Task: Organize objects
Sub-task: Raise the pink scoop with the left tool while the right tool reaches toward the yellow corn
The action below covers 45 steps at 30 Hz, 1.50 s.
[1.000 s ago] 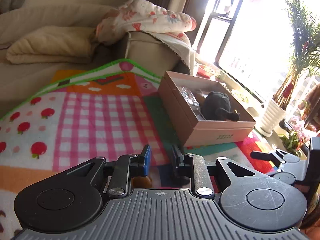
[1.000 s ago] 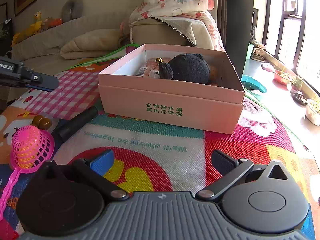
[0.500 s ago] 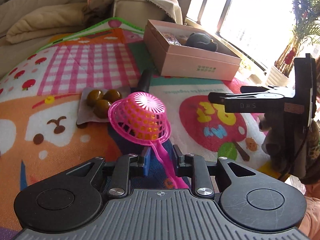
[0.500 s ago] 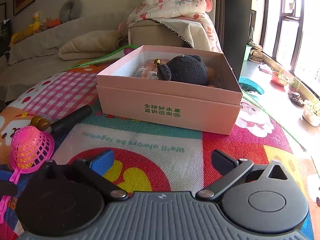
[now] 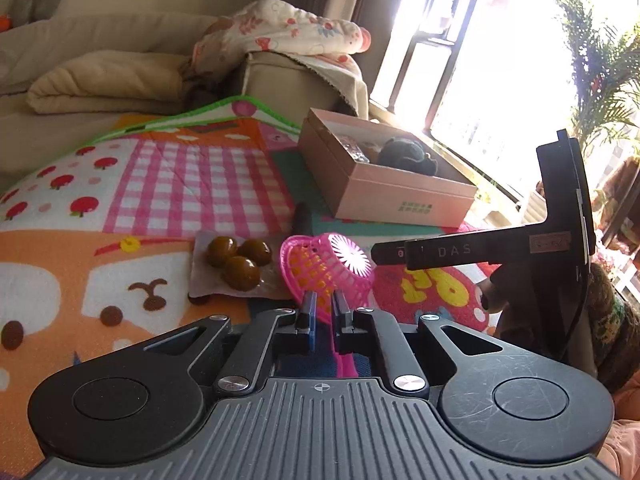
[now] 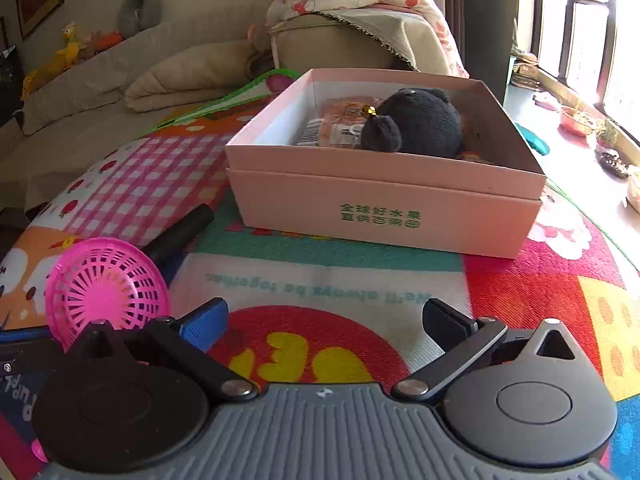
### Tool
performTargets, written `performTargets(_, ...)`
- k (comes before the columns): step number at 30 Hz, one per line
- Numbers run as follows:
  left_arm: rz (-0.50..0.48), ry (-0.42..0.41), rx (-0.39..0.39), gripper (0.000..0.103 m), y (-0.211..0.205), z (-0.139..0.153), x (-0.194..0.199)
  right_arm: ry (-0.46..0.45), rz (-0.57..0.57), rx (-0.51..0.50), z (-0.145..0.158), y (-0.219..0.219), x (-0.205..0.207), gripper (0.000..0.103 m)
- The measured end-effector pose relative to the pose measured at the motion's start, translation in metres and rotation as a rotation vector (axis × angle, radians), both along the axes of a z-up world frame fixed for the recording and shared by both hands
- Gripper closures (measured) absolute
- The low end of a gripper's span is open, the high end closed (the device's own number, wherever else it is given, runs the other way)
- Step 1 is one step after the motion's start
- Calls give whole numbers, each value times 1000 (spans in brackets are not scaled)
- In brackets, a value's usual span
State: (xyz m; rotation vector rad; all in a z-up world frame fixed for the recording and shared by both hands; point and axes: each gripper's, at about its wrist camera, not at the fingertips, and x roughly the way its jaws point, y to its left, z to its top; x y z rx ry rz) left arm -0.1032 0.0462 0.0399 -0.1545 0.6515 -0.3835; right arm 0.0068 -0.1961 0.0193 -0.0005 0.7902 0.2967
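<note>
- Left gripper: jaws have just closed on the handle of the pink basket scoop; the pink handle sits pinched between the pads, basket end tipped on its side over the play mat.
- Right gripper: jaws spread wide, nothing between them, above the mat in front of the pink box.
- Box is open; black plush toy and wrapped packets lie inside.
- Three brown balls on a grey sheet, just left of the scoop.
- Black cylinder lies between scoop and box.
</note>
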Motion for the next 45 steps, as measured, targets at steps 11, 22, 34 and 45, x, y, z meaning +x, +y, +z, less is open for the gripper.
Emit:
performTargets(11,44,102,-114,93,38,1,-5,-155,140,-139,24,49,-22,0)
performTargets(22,-40,167,180,86,-34,-13,11,-58,-56,-87,-7,-27,-19,0)
performTargets(34,-59,82,221,85,-52,-19,16,-41,-44,-4,-9,-37,-18,0)
performTargets(45,117,-56,-1,93,27,17,0,-106,121,19,3,-6,-37,0)
